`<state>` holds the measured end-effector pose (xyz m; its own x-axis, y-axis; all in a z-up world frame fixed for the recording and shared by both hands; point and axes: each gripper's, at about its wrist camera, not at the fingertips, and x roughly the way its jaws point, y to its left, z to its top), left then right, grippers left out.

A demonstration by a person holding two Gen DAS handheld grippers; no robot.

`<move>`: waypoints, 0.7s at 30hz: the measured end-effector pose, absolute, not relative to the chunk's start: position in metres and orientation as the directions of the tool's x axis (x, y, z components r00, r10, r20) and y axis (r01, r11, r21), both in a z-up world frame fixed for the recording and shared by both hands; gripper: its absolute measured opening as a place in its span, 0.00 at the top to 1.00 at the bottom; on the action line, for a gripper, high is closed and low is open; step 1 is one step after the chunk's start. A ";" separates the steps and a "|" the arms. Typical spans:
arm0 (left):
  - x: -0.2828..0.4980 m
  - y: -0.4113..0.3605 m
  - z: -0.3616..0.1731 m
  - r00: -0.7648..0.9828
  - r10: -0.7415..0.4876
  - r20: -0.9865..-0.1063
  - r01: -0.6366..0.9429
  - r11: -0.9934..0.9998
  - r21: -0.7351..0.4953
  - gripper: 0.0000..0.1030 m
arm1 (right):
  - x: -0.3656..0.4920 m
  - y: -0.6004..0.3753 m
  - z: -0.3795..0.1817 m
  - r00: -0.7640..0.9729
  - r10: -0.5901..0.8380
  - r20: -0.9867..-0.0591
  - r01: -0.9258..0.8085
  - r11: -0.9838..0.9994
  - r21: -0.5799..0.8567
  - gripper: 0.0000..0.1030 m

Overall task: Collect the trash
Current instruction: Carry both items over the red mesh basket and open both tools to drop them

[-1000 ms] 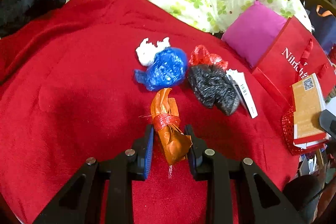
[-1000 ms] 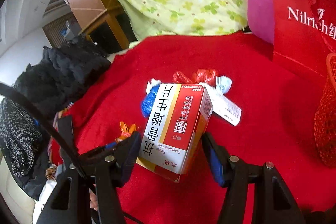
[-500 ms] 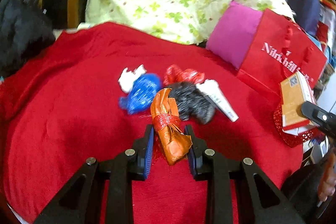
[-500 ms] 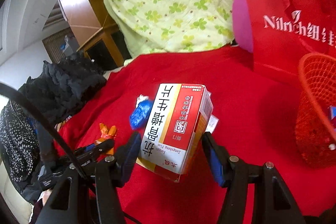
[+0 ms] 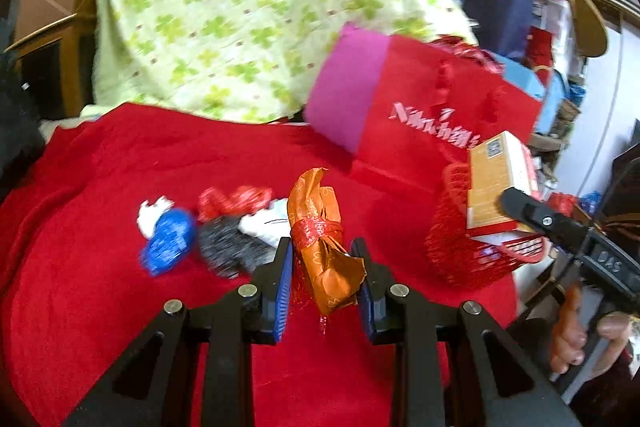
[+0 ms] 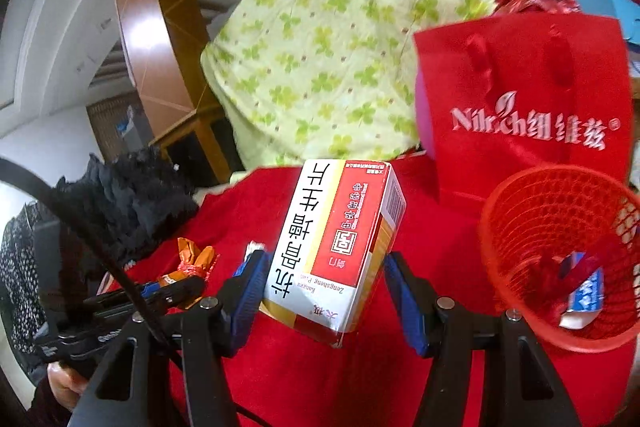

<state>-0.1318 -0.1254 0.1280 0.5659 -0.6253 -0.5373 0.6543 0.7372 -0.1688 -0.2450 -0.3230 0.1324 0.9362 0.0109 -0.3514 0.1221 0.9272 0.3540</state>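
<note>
The left gripper (image 5: pixel 325 281) is clamped on an orange foil wrapper (image 5: pixel 324 247) tied round its middle with red ribbon, its blue pads pressing on both sides. A second ago this bundle sat low over the red blanket (image 5: pixel 100 195) close to the other scraps; it now hangs lifted clear of them and has swung toward the red mesh basket (image 5: pixel 452 251) at the right of the left wrist view. The right gripper (image 6: pixel 326 291) is clamped on a red, white and yellow medicine box (image 6: pixel 340 239), held tilted. A second ago only a sliver of the basket showed at the edge of the right wrist view; now the open mouth of the red mesh basket (image 6: pixel 520 187) stands just beside the box, with a little trash already in the bottom. Both pieces therefore look well on their way to the bin, though neither is over its rim yet. Left on the blanket, in a loose cluster, are a blue wrapper (image 5: pixel 170 241), a dark crumpled wrapper (image 5: pixel 228 247), a red foil scrap (image 5: pixel 232 199) and white paper (image 5: pixel 154 209), so more rounds remain. The basket sits near the blanket's edge, just in front of a red gift bag (image 6: pixel 520 99), which walls off its far side. The two grippers approach from one side, so they could crowd each other at the narrow mouth; one at a time seems safer.
</note>
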 end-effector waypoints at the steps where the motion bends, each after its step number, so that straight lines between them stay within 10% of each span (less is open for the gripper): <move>1: -0.135 -0.132 0.133 0.558 -0.635 -0.534 0.666 0.726 -0.168 0.71 | -0.249 -0.328 0.134 0.941 0.002 -0.340 0.128 0.925 0.358 0.39; 21: -0.177 -0.268 0.182 0.393 -0.786 -0.477 0.854 0.505 -0.129 0.71 | -0.333 -0.468 0.128 0.944 -0.267 -0.193 0.329 0.778 0.536 0.39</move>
<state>-0.1766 -0.2680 0.1816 0.3926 -0.7864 -0.4769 0.8537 0.5045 -0.1291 -0.3328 -0.4678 0.1283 0.9443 -0.2666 -0.1929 0.3290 0.7776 0.5357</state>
